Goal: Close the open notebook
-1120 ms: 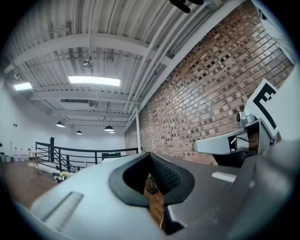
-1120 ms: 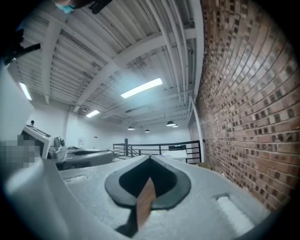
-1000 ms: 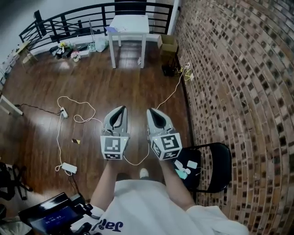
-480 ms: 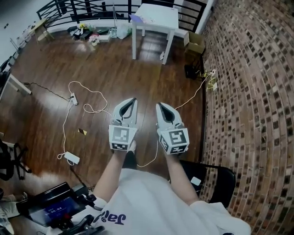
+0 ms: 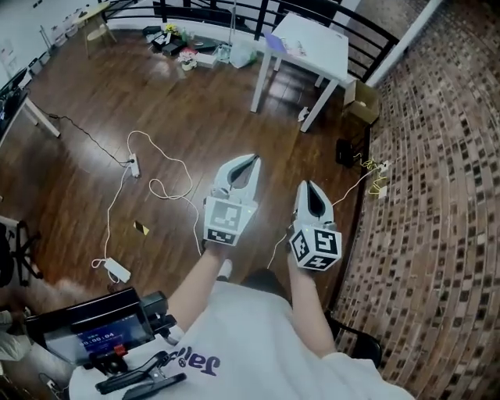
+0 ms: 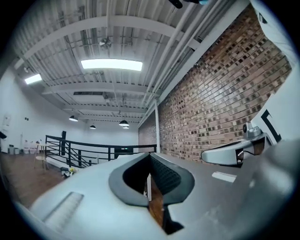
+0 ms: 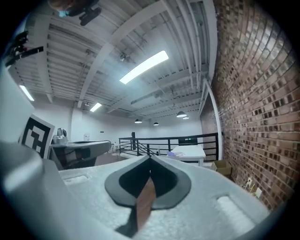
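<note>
A white table (image 5: 316,43) stands at the far end of the wooden floor, by the black railing (image 5: 234,11). A purple-covered notebook (image 5: 275,41) lies near its left edge; I cannot tell from here whether it lies open. In the right gripper view the table (image 7: 188,151) and the notebook (image 7: 172,153) show far ahead. My left gripper (image 5: 254,158) and right gripper (image 5: 307,184) are held side by side in the air, pointing level toward the table and well short of it. Both are shut with nothing held, tips meeting in the left gripper view (image 6: 150,155) and the right gripper view (image 7: 150,158).
A brick wall (image 5: 437,156) runs along the right. A cardboard box (image 5: 361,100) sits beside the table. White cables (image 5: 164,187) and a power strip (image 5: 134,166) lie on the floor at left. A screen device (image 5: 94,332) is at lower left, a black chair (image 5: 355,344) behind.
The person has walked forward along the brick wall, carrying both grippers toward the white table. The black chair has dropped back to the lower right. Both grippers stay shut.
</note>
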Demonstrator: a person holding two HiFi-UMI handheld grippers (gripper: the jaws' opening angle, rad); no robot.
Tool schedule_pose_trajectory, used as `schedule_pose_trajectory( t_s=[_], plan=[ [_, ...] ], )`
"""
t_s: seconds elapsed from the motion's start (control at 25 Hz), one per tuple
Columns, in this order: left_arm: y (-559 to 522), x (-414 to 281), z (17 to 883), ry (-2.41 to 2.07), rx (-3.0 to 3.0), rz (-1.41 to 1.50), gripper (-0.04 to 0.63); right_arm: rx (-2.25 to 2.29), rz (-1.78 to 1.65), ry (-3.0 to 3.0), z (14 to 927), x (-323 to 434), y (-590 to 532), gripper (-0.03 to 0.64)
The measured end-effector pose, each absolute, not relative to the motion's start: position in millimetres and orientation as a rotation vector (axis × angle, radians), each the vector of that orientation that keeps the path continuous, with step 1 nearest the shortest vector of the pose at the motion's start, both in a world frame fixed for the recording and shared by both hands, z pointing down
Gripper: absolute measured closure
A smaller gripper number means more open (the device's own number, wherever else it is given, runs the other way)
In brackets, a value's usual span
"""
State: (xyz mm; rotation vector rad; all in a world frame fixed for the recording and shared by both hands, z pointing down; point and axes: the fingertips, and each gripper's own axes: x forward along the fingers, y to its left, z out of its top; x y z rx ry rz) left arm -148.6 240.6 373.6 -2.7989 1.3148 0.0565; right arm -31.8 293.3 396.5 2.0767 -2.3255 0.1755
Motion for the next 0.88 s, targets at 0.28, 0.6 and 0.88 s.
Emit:
schedule_pose_trajectory(
  t_s=[0.28, 0.6, 0.88],
  plan=[
    [155.9, -101.0, 396.1, 1.300, -2.844, 0.020, 0.583, 2.063, 0.230, -2.312, 413.7, 11.3, 210.4, 0.627],
    [19.9, 27.8, 386.7, 1.291, -2.786, 0.055, 0.583, 2.020, 0.166, -2.407, 400.7, 125.8, 70.9, 0.627],
    [-69.9, 113.3, 375.6, 1.261, -2.774, 0.013, 0.583, 2.020, 0.225, -2.423, 390.0, 210.9, -27.3, 0.627]
  ],
)
